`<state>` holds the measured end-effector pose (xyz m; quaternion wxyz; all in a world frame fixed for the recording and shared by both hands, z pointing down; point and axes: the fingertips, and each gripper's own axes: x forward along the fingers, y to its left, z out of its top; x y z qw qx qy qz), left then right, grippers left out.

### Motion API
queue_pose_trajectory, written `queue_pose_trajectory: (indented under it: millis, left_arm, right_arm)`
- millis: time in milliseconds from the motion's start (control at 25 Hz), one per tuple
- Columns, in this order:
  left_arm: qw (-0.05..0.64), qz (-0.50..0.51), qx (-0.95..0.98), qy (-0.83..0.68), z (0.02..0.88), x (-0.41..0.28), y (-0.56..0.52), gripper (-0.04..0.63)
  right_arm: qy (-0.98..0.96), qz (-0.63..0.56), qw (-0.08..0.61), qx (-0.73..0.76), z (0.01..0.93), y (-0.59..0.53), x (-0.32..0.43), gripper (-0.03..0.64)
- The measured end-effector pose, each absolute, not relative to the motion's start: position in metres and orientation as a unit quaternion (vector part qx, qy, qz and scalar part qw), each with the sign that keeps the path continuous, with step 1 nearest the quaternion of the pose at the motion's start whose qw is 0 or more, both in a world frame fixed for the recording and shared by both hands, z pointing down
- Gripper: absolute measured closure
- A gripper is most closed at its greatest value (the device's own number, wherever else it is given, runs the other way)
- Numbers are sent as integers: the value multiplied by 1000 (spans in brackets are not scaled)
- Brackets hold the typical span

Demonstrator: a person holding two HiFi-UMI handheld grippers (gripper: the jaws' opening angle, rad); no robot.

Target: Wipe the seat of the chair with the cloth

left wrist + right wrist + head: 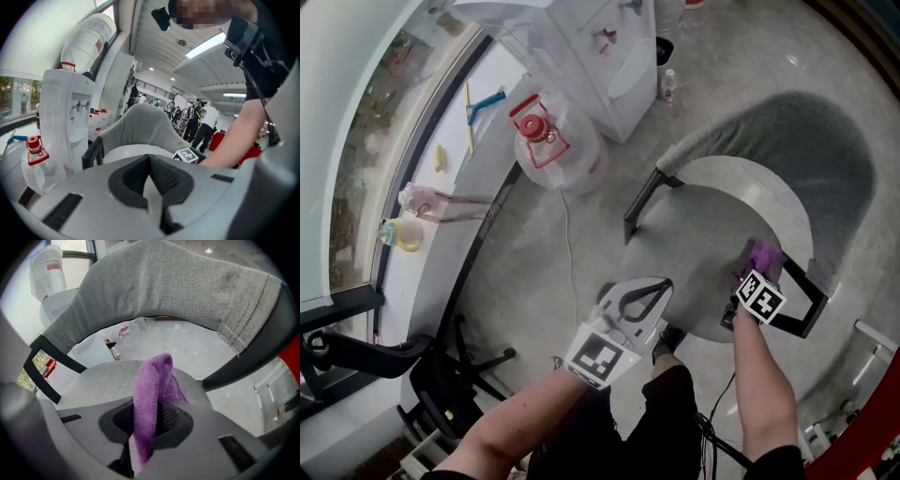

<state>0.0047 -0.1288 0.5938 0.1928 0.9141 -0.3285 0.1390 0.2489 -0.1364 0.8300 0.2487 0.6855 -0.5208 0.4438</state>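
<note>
Right gripper has the purple cloth pinched tight, down at the right side of the chair seat, so nearly all the seat lies to its left. Left gripper is closed on nothing, hovering by the seat's near edge.

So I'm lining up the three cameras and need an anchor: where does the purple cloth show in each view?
Head view: the purple cloth is right of centre, over the right side of the chair seat, at the right gripper.
Left gripper view: not in it.
Right gripper view: the purple cloth is at centre, clamped between the jaws and sticking up past them.
Shared landmark: the chair's grey backrest.
</note>
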Motion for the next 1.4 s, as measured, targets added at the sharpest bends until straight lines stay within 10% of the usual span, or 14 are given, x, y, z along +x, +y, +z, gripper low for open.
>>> queue_pose_trajectory:
  millis: [1400]
  left_arm:
    - [183,130,890,-397,585,-99,-146,588]
  right_arm:
    - [-691,487,173,505,810,-233,-8,549]
